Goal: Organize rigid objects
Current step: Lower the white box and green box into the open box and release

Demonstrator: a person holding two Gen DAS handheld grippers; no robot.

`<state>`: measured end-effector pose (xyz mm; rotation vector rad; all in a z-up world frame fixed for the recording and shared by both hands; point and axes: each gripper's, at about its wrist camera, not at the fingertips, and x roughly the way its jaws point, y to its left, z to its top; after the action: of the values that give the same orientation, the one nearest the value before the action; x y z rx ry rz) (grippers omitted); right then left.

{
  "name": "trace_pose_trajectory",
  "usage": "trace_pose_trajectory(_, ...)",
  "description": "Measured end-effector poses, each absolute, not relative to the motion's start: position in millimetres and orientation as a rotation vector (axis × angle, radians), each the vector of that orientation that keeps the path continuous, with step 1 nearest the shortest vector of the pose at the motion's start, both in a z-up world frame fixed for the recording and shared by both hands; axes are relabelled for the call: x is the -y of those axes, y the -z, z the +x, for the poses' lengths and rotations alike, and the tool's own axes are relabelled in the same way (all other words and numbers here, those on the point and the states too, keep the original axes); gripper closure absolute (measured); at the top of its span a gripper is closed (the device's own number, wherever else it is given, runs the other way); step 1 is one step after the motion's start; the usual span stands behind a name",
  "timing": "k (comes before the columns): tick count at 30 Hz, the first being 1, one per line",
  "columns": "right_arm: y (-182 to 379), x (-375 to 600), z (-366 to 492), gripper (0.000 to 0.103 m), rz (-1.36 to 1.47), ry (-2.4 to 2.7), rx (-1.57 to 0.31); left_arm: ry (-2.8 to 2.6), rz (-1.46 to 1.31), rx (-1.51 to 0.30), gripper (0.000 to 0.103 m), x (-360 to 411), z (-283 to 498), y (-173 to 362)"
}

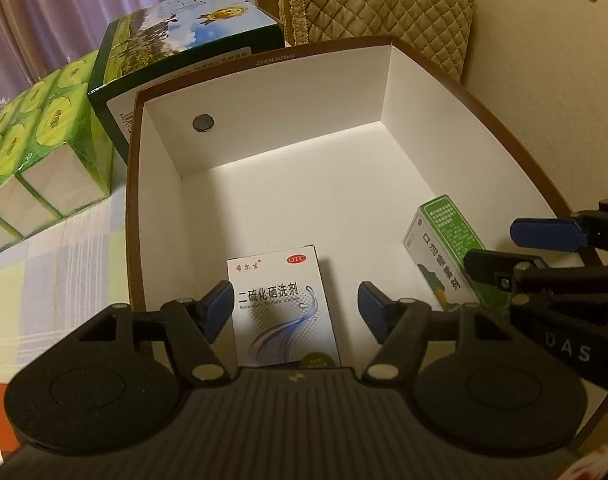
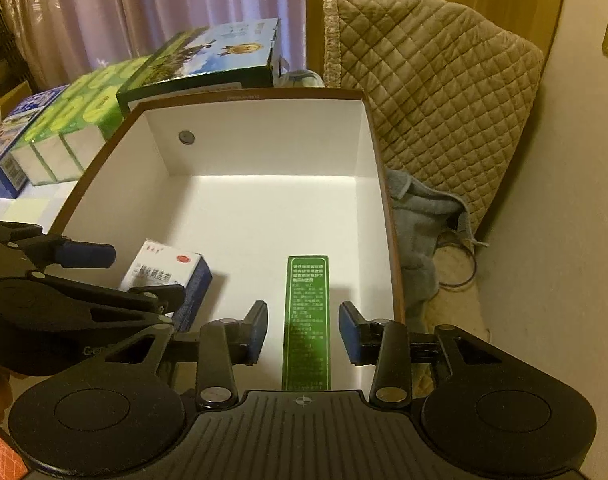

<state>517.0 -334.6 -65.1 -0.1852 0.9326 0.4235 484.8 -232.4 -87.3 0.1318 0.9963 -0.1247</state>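
A brown-rimmed storage box with white inside holds two medicine cartons. A white and blue carton lies on the box floor between the open fingers of my left gripper, not touching them. A green carton lies near the box's right wall, between the open fingers of my right gripper, with gaps on both sides. The green carton also shows in the left wrist view, next to the right gripper. The white carton and left gripper show in the right wrist view, as does the storage box.
A green tissue multipack and a large green milk carton box stand left and behind the storage box. A quilted tan cover and grey cloth lie to the right by the wall. A round magnet sits on the back wall.
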Motion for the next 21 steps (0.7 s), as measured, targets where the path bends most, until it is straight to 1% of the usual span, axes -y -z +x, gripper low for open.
trace_pose_trajectory(21, 59, 343, 507, 0.065, -0.138, -0.432, -0.939, 0.143, 0.100, -0.996, 0.038, 226, 473, 76)
